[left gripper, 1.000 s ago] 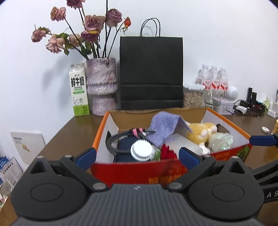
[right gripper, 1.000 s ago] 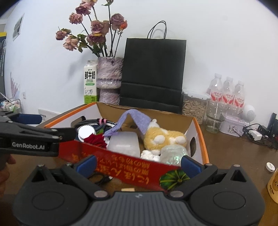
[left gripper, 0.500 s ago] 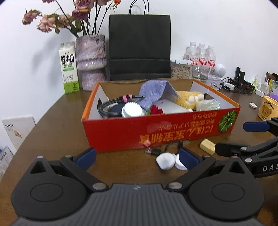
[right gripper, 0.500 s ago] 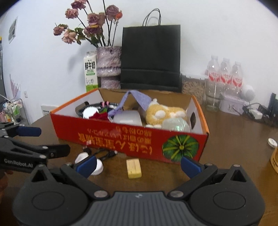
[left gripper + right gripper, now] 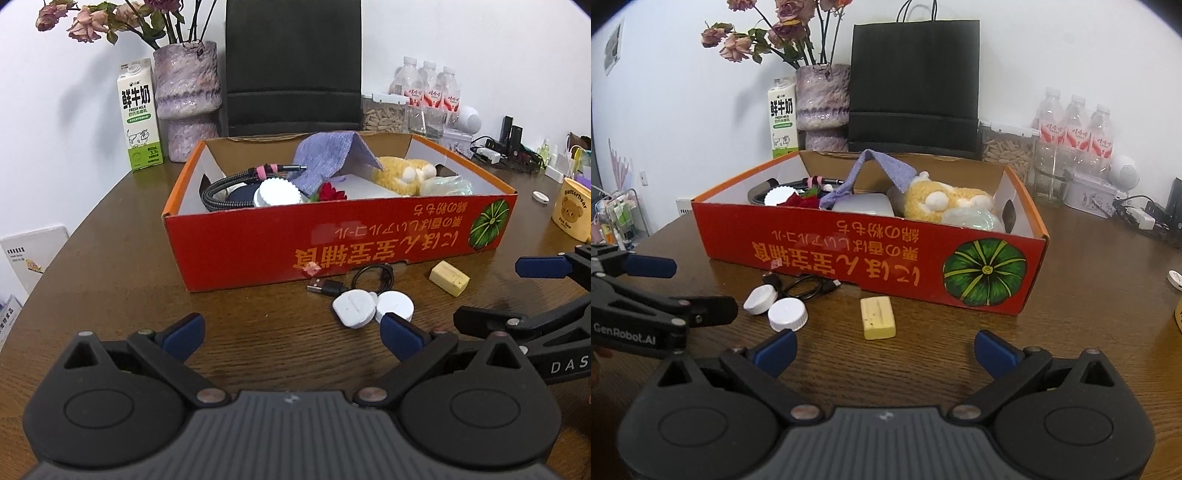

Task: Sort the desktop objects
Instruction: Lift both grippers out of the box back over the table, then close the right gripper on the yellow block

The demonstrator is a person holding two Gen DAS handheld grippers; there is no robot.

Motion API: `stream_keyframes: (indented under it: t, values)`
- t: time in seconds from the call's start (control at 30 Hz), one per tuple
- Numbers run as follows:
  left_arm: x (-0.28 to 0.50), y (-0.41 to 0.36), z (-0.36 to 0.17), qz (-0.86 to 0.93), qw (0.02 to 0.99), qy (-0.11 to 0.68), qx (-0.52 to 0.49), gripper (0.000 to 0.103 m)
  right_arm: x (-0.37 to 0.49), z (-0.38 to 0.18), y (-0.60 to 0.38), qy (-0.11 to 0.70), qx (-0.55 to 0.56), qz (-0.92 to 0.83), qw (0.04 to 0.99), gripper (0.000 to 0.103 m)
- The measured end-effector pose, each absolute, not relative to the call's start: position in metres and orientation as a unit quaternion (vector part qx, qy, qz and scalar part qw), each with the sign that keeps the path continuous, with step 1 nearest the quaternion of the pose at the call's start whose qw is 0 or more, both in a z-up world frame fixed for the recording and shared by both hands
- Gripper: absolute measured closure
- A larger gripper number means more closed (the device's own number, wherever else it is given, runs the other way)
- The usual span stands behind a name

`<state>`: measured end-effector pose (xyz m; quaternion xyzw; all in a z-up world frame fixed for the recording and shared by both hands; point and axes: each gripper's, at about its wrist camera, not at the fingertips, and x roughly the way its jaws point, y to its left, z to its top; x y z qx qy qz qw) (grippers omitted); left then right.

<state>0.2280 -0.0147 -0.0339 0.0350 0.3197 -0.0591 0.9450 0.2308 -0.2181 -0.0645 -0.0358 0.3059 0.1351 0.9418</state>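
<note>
My left fingers [image 5: 291,334] and right fingers [image 5: 884,350] both gape wide, empty, above the surface [image 5: 923,369] before the red box [image 5: 871,258], yellow eraser [image 5: 878,317] between.

An open red box [image 5: 369,240] on the counter [image 5: 110,280] holds a coiled cable [image 5: 225,184], white lid [image 5: 277,192], purple cloth [image 5: 325,155], yellow plush [image 5: 402,173]. In front lie a USB cable [image 5: 351,280], two white caps [image 5: 373,306] touching, and a yellow eraser [image 5: 877,317].

Bright, even light; sharp, fisheye-bent edges.
</note>
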Motion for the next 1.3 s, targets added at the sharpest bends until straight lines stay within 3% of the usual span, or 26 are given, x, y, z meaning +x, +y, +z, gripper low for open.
stream_keyframes:
  t: [0.3, 0.43, 0.57, 0.8, 1.3]
  values:
    - [0.234, -0.013, -0.040, -0.045, 0.941, 0.333, 0.035, 0.000, 0.239, -0.067, -0.217, 0.319, -0.038, 0.139, 0.937, 0.015]
    - [0.235, -0.013, -0.041, -0.042, 0.940, 0.336, 0.034, 0.000, 0.249, -0.068, -0.215, 0.323, -0.043, 0.144, 0.934, 0.030]
    - [0.236, -0.012, -0.042, -0.041, 0.940, 0.337, 0.034, 0.000, 0.262, -0.070, -0.210, 0.328, -0.048, 0.151, 0.931, 0.038]
    - [0.238, -0.013, -0.044, -0.041, 0.939, 0.341, 0.037, 0.000, 0.263, -0.069, -0.207, 0.317, -0.049, 0.165, 0.933, 0.084]
    - [0.254, -0.025, -0.047, -0.035, 0.939, 0.340, 0.035, 0.002, 0.251, -0.065, -0.209, 0.292, -0.046, 0.169, 0.940, 0.084]
